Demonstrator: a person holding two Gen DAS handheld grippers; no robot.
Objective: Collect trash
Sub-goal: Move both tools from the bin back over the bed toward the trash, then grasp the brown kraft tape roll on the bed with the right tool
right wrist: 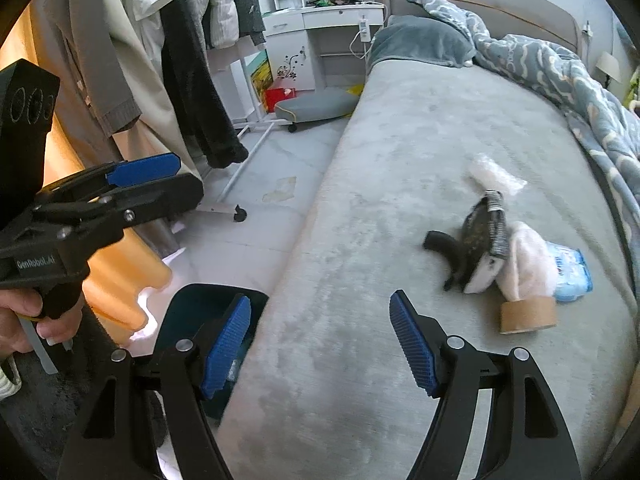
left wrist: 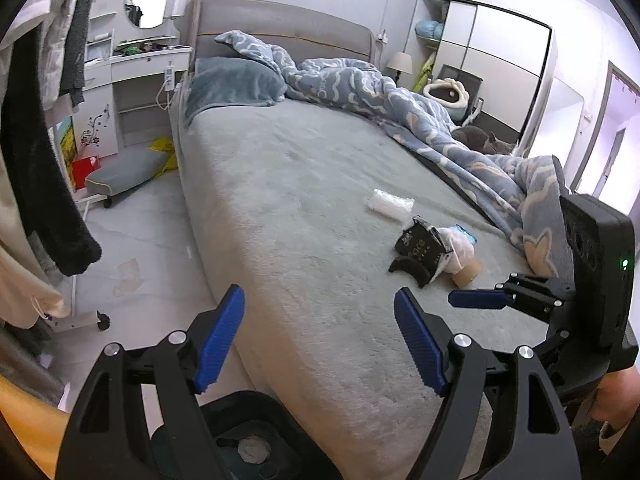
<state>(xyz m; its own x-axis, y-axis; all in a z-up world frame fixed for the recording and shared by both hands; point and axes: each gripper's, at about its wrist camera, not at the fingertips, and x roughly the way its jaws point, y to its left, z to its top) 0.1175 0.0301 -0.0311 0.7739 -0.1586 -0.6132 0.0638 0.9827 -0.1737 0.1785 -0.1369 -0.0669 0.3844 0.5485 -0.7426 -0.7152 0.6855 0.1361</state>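
A small heap of trash lies on the grey bed (left wrist: 304, 200): a clear plastic wrapper (left wrist: 390, 204), a black box (left wrist: 420, 242), a curved black piece (left wrist: 410, 270), a white crumpled bag (left wrist: 460, 246), a blue packet (right wrist: 568, 276) and a cardboard tape roll (right wrist: 528, 314). My left gripper (left wrist: 318, 292) hovers open over the bed's near edge, nothing between its blue pads. My right gripper (right wrist: 320, 296) is open and empty too, short of the heap. A dark trash bin (right wrist: 208, 312) stands on the floor against the bed, with a white wad (left wrist: 252, 450) inside.
A rumpled blue duvet (left wrist: 400, 104) covers the bed's far side, and a grey cat (left wrist: 480, 140) lies beyond it. Clothes hang on a wheeled rack (right wrist: 192, 60) at the left. A white dresser (left wrist: 132, 80), a grey cushion (left wrist: 128, 168) and a red box (left wrist: 84, 168) stand by the headboard.
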